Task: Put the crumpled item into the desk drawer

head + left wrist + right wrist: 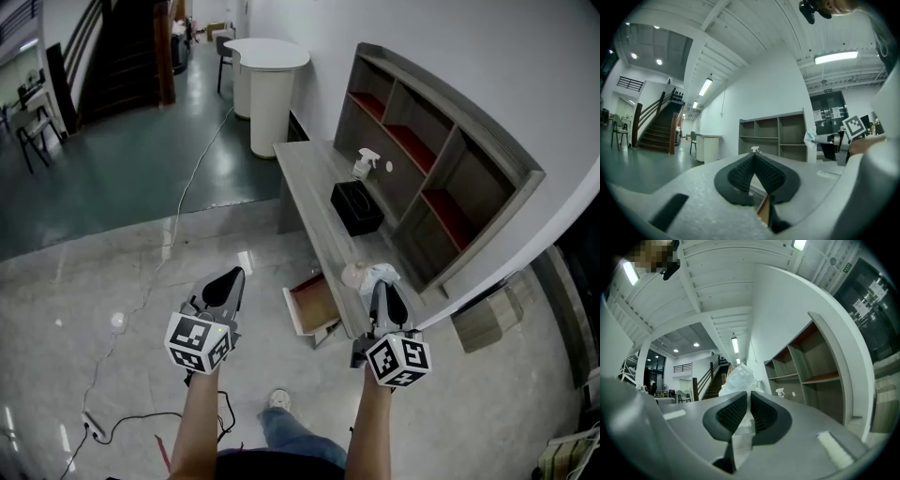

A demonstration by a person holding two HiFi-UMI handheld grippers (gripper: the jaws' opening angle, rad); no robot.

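Note:
My right gripper (386,287) is shut on a crumpled white item (382,273), which it holds over the near end of the grey desk (314,202). In the right gripper view the crumpled item (738,378) sticks up past the closed pads (761,412) of that gripper (750,395). The desk drawer (314,304) stands pulled out below the desk's front edge, to the left of the right gripper, and its wooden inside shows. My left gripper (223,285) hangs over the floor left of the drawer, shut and empty. Its jaws (753,157) meet at the tips.
A black tissue box (356,208) and a white spray bottle (364,164) stand farther along the desk. A round beige object (353,275) lies beside the crumpled item. A grey shelf unit (441,178) backs the desk. A cable (141,300) runs across the glossy floor.

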